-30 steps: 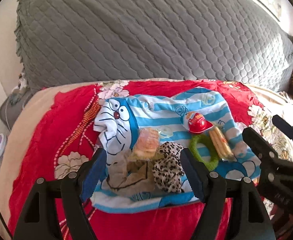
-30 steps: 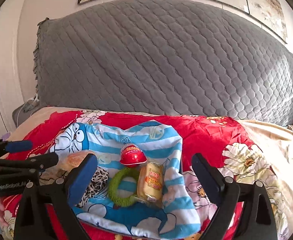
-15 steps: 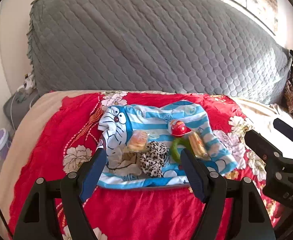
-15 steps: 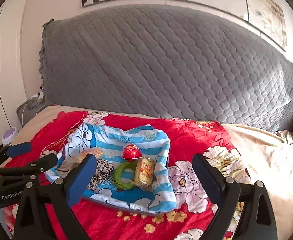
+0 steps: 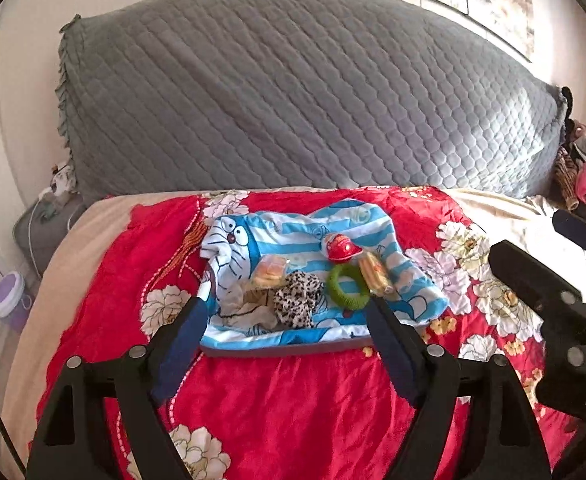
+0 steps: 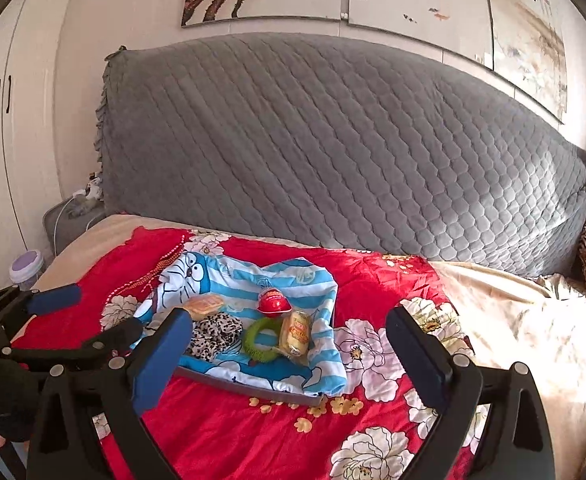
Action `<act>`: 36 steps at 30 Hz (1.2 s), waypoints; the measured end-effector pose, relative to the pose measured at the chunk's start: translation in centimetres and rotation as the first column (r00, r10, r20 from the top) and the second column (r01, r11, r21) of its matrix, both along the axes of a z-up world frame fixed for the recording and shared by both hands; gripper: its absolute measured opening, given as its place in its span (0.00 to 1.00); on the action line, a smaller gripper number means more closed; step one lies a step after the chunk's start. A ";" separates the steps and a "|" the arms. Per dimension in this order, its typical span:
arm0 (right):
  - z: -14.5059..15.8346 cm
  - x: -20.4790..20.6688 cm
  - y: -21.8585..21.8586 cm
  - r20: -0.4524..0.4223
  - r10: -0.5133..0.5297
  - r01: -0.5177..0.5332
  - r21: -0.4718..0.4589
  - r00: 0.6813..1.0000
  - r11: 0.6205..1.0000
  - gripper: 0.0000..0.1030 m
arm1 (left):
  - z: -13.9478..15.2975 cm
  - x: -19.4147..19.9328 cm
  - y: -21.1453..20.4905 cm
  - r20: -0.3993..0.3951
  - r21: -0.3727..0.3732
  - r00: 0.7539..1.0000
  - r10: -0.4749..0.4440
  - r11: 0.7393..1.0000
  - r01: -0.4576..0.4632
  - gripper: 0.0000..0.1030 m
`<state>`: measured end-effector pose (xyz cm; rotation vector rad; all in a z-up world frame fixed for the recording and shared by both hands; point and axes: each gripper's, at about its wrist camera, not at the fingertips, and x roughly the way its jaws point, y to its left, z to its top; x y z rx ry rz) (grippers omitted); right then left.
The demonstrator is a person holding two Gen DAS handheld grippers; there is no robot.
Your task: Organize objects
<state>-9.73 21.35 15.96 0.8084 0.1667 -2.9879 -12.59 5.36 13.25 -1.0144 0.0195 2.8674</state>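
Observation:
A blue-striped cartoon cloth (image 5: 293, 228) covers a flat grey tray (image 5: 285, 351) on the bed. On it lie a red toy helmet (image 5: 343, 248), a green ring (image 5: 347, 286), a yellow snack packet (image 5: 375, 274), a wrapped bun (image 5: 269, 274), a leopard-print scrunchie (image 5: 299, 298) and a crumpled beige cloth (image 5: 249, 308). My left gripper (image 5: 285, 308) hovers in front of the tray, its jaws opening with nothing between them. My right gripper (image 6: 289, 314) is open and empty, held back from the tray (image 6: 253, 388). The helmet (image 6: 273, 302) and ring (image 6: 261, 340) lie beyond it.
A red floral bedspread (image 5: 293, 400) covers the bed in front of a tall grey quilted headboard (image 5: 293, 100). A purple-lidded jar (image 5: 9, 294) and a grey nightstand (image 5: 45, 224) stand at the left. Clothes (image 5: 585, 168) pile up at the right.
Both grippers have drawn back and up from the tray, so the cloth and its objects look smaller and farther. Nothing on the tray has moved.

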 end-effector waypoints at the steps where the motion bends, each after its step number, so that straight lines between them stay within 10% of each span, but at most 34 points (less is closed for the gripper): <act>1: 0.2 0.4 0.0 -0.003 -0.001 0.001 0.004 1.000 1.000 0.95 | 0.1 0.4 0.0 -0.005 0.002 1.000 0.001 1.000 -0.001 0.82; 6: 0.8 1.8 0.0 -0.014 -0.011 0.011 0.010 1.000 1.000 0.95 | 0.4 1.9 -0.6 -0.022 0.038 1.000 0.006 0.999 -0.005 1.00; 36: -0.7 8.5 -0.5 -0.069 -0.018 0.017 -0.005 0.997 1.000 0.98 | -1.0 7.8 -2.4 -0.006 0.015 1.000 0.022 1.000 -0.022 1.00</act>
